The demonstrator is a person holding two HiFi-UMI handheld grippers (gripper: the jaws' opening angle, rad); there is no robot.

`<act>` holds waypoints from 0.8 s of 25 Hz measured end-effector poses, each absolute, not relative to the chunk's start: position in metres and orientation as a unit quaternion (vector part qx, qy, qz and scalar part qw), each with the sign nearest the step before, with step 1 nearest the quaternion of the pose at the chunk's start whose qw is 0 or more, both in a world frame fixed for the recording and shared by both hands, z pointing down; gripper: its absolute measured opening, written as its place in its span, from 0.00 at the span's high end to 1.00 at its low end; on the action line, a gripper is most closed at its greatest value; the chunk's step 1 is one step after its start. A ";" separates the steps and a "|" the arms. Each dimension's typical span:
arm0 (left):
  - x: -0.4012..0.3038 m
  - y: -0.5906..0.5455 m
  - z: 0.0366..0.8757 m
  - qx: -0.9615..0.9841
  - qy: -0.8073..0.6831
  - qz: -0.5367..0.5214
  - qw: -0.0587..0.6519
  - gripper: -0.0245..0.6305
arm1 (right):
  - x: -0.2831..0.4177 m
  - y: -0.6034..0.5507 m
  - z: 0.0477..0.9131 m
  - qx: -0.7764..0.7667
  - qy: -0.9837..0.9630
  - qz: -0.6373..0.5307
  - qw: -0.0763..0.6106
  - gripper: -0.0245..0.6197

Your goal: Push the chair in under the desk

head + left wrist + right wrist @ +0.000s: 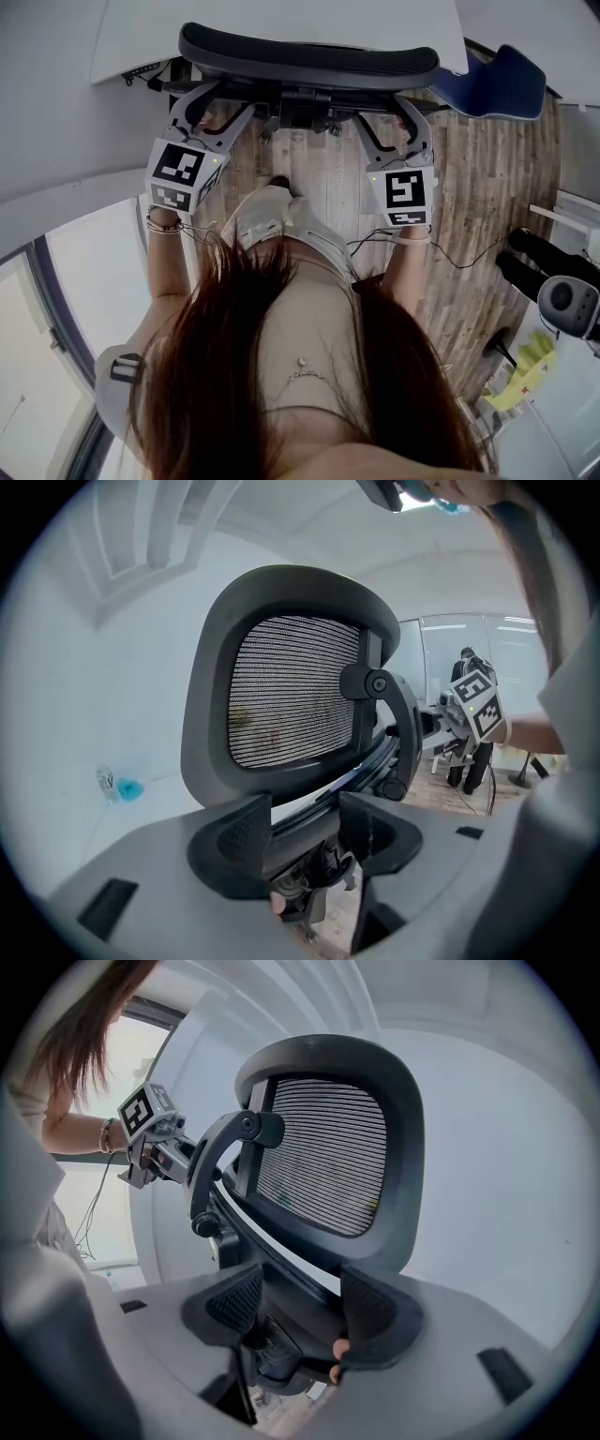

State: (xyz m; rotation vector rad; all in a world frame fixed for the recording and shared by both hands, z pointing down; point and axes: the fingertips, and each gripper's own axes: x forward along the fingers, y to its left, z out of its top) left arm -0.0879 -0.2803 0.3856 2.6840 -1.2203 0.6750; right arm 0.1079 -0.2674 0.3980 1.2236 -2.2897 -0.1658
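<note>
From above, the black office chair [309, 58] shows as a padded top edge, its front tucked against the white desk [141, 33]. My left gripper [202, 101] and right gripper [405, 111] reach to the frame behind the chair's back, one at each side. In the left gripper view the mesh headrest [295, 691] fills the middle, and my left gripper [305, 822] is open with a frame bar running between its jaws. The right gripper [302, 1302] is likewise open below the mesh headrest [323, 1152], straddling the frame.
A blue seat [502, 84] stands at the upper right by the desk's end. On the wooden floor [487, 187] lies a thin cable. A black and white machine [558, 286] and a yellow item [525, 375] sit at the right. A glass wall [56, 281] runs along the left.
</note>
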 end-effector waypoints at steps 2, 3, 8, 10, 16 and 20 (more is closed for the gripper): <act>-0.087 -0.279 0.385 0.886 -0.402 0.224 0.057 0.62 | 0.109 -0.265 0.397 0.456 -0.847 -0.063 0.265 0.56; -0.087 -0.277 0.385 0.886 -0.402 0.223 0.056 0.62 | 0.109 -0.263 0.397 0.457 -0.847 -0.064 0.264 0.56; -0.088 -0.284 0.384 0.889 -0.399 0.219 0.054 0.62 | 0.108 -0.268 0.396 0.460 -0.846 -0.065 0.262 0.56; -0.089 -0.293 0.384 0.889 -0.398 0.219 0.055 0.62 | 0.107 -0.277 0.397 0.461 -0.846 -0.064 0.262 0.55; -0.092 -0.306 0.388 0.891 -0.396 0.216 0.054 0.62 | 0.104 -0.289 0.400 0.464 -0.844 -0.065 0.260 0.55; -0.095 -0.313 0.388 0.890 -0.397 0.219 0.054 0.61 | 0.100 -0.293 0.400 0.467 -0.843 -0.070 0.257 0.54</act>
